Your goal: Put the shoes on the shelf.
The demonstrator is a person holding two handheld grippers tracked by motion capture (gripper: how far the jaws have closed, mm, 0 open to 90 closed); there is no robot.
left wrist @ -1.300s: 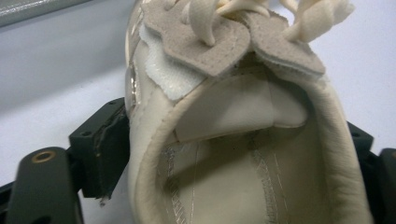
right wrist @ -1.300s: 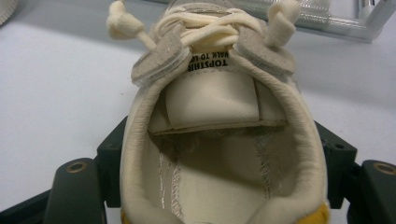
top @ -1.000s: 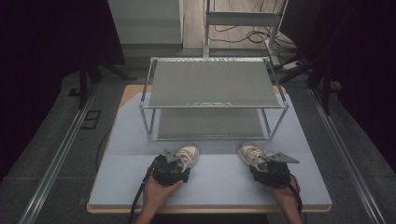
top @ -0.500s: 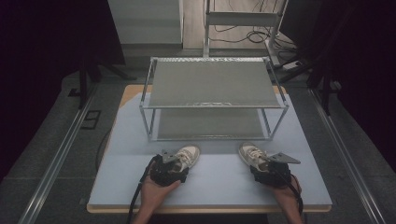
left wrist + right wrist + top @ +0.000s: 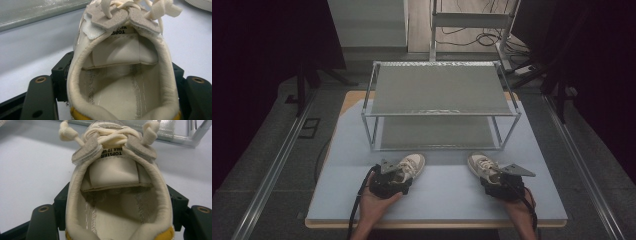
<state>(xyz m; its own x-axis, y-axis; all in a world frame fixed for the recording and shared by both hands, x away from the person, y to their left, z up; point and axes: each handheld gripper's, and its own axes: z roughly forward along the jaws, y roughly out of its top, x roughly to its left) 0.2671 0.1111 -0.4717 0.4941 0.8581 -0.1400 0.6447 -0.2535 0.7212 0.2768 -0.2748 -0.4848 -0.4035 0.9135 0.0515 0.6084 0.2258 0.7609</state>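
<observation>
- A two-tier rack [image 5: 439, 95] is set at the table's [image 5: 342, 150] far middle.
- Two shoes, left shoe [image 5: 409, 166] and right shoe [image 5: 482, 165], are placed before the rack, well apart.

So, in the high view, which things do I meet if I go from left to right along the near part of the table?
left gripper → left shoe → bare table top → right shoe → right gripper
</observation>
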